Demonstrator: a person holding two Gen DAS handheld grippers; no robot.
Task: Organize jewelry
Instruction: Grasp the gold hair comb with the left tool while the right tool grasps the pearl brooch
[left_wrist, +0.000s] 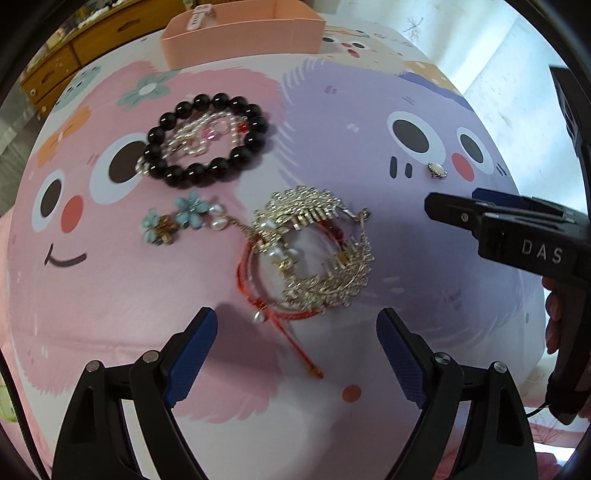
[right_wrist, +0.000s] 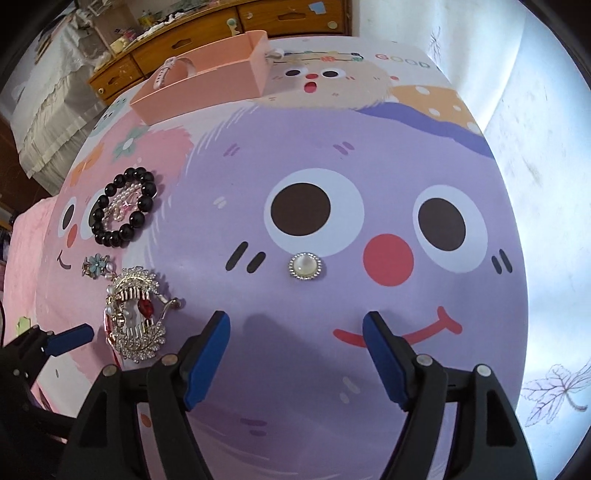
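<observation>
The pearl brooch (right_wrist: 305, 266) lies alone on the bench, straight ahead of the right gripper (right_wrist: 296, 334), open and empty. The left gripper (left_wrist: 297, 325), also open, faces the jewelry pile (left_wrist: 310, 251) toward the left edge.

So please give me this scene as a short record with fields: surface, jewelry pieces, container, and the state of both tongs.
surface: cartoon mat with pink and purple faces
black bead bracelet: on the pink face, pearl strand lying inside it
blue flower piece: beside the crystal combs
crystal combs: piled on a red cord bracelet
pearl brooch: alone on the purple face
container: pink tray at the far edge, a watch inside
left tongs: open, empty, near the combs
right tongs: open, empty, facing the brooch
</observation>
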